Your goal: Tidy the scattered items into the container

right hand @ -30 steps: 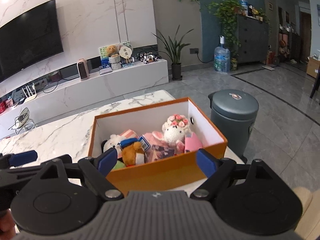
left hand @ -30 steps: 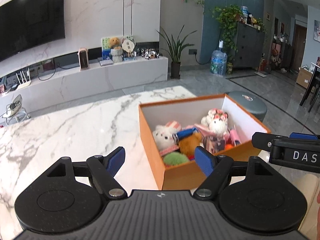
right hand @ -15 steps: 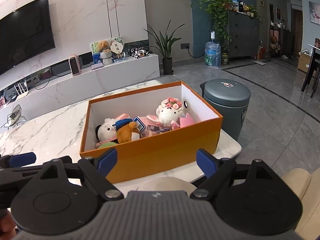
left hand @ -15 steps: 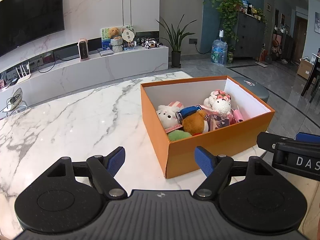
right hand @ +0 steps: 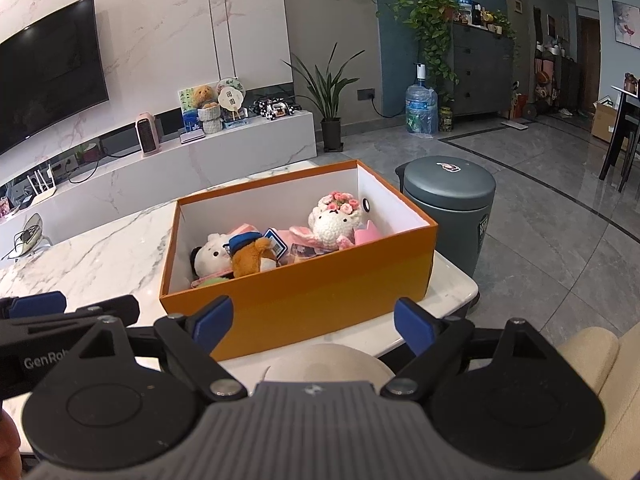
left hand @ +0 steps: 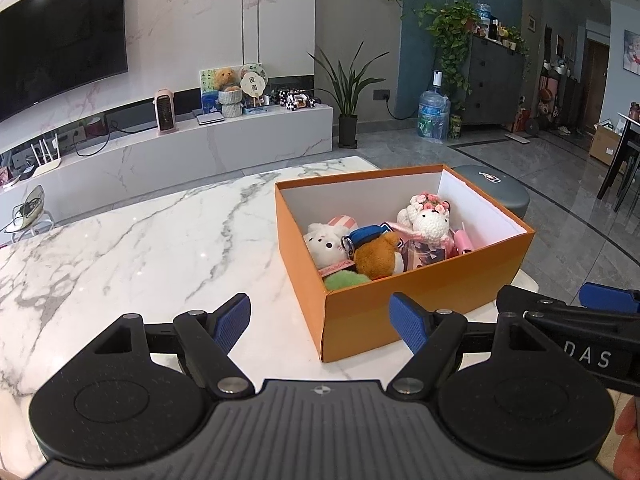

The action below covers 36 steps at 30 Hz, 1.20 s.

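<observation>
Orange cardboard box (left hand: 420,304) is being shown on the marble worktop (left hand: 132,248), soft toys (left hand: 376,256) lying inside it. Left gripper (left hand: 320,320) and right gripper (right hand: 312,320) are being held spread, empty, near its front. A forward nudge could be sliding the box off the edge. Compared with before, both grippers are being drawn back.

Orange box (left hand: 420,300) lined white, on a grey-veined white marble bench (left hand: 140,248); tool pads (left hand: 234,322) blue, possibly textured.
</observation>
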{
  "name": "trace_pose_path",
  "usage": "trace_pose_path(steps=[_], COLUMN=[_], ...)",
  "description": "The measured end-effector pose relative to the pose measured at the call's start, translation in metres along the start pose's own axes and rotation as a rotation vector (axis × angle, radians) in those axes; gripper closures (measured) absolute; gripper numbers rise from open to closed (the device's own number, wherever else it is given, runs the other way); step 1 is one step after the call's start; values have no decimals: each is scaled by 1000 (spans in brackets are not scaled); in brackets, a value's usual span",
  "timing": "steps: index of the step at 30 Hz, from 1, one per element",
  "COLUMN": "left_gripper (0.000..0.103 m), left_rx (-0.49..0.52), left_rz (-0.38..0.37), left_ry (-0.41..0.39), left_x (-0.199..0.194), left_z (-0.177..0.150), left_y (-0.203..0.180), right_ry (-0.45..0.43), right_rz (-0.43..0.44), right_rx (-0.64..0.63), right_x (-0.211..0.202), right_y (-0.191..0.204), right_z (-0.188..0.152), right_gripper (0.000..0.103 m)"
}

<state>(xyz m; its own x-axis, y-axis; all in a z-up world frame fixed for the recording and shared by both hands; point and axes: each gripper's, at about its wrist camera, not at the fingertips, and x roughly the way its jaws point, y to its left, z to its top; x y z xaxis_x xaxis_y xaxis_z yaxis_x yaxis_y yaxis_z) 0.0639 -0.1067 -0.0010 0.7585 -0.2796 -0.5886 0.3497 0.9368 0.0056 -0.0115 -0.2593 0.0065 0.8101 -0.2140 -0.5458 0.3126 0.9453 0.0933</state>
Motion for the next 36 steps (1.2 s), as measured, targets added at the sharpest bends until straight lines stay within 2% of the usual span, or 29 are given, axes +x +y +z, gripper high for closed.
trace_pose_path(steps=[9,21,36], left_gripper=[13,14,15], left_rx=[-24,-3,-28], left_rz=[-2,13,11], left_ry=[21,14,10], left_x=[-3,-9,-9], left_z=[2,2,0], left_y=[-3,-10,1], right_ry=[-10,-6,10], right_rz=[5,6,1], right_rx=[15,31,16], right_x=[-6,-9,-6], right_y=[-5,-10,-1], right_z=[-2,-3,-6], right_gripper=[14,13,13])
